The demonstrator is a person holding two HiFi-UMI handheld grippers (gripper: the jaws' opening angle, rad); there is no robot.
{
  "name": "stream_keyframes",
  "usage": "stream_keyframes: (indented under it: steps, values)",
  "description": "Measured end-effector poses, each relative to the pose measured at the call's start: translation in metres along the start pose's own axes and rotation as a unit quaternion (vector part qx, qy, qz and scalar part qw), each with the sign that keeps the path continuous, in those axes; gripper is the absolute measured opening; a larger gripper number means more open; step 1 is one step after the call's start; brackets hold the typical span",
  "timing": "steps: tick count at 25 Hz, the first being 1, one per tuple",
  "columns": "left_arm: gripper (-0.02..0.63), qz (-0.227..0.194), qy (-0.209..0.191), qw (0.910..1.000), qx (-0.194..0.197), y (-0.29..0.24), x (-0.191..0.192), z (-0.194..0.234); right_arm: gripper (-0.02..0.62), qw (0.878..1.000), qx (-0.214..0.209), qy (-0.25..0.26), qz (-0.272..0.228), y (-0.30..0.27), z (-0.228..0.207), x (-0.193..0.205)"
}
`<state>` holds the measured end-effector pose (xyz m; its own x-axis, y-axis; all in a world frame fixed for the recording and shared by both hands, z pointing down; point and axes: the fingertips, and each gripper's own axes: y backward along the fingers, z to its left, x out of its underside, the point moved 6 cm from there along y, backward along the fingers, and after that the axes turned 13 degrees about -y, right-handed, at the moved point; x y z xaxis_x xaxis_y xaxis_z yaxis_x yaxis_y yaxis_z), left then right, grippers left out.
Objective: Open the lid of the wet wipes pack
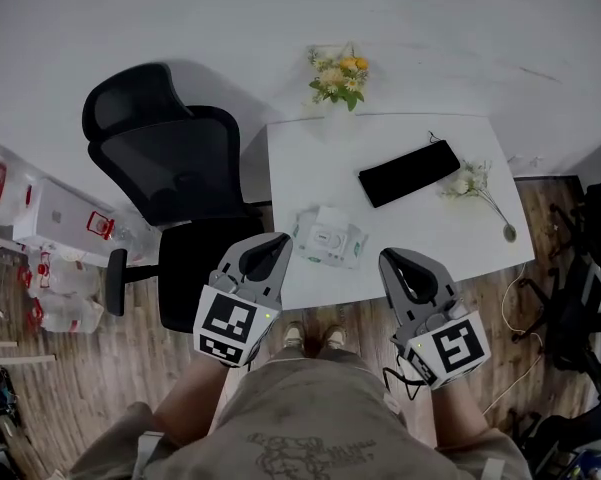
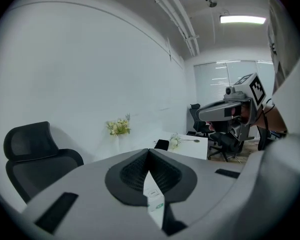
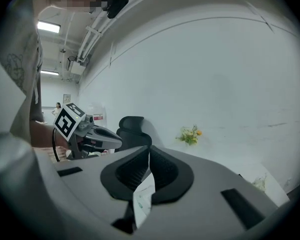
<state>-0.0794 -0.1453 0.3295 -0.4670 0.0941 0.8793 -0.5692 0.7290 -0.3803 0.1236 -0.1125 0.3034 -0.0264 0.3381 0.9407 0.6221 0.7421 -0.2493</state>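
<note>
Clenched on nothing, the left hand-held gripper [image 1: 280,240] and right hand-held gripper [image 1: 390,258] are hovering with the wet wipes pack [image 1: 328,238] lying on the worktop [image 1: 412,233] just ahead between these 2, suiting either a reach to open it or a retreat afterwards.

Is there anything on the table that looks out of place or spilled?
Nothing is spilled or damaged. Only a white flower sprig lies flat on the table at its right side, and the black case sits diagonally.
</note>
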Motion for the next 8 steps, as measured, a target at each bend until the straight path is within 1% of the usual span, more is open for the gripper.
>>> stream_keyframes:
  steps: [4, 8]
  values:
    - [0.017, -0.001, -0.001, 1.0, 0.004, 0.009, -0.003, -0.006, 0.035, 1.0, -0.005, -0.011, 0.005, 0.005, 0.008, 0.007]
    - [0.017, -0.012, 0.001, 0.9999, 0.002, 0.02, -0.012, -0.008, 0.035, 0.998, -0.018, -0.065, 0.001, 0.008, 0.012, 0.012]
